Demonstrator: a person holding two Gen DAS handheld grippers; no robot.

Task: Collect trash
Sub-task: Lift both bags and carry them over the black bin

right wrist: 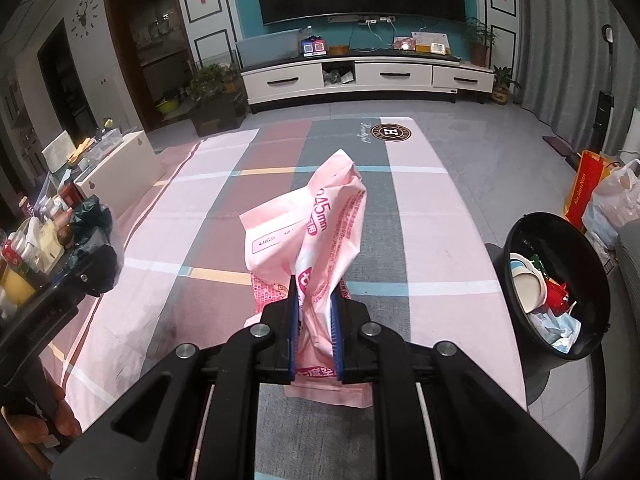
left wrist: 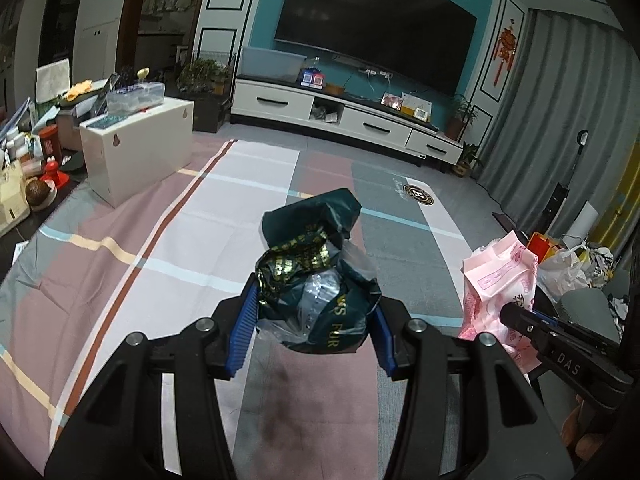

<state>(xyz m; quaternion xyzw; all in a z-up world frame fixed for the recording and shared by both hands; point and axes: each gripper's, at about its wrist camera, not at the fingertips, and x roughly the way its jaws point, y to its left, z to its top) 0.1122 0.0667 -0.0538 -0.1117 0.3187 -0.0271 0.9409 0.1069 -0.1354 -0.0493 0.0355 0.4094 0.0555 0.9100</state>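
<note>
Two hand-held grippers clamped — left [left wrist: 314, 312] on dark green bag [left wrist: 316, 276], right [right wrist: 316, 312] on pink wrapper [right wrist: 320, 236]

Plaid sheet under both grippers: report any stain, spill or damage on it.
One thing stands out: a dark smudge on the plaid sheet, on a pink and grey patch just below the dark green bag in the left gripper. It looks like a stain, wet or dry I cannot tell. No tears or spills visible.
</note>
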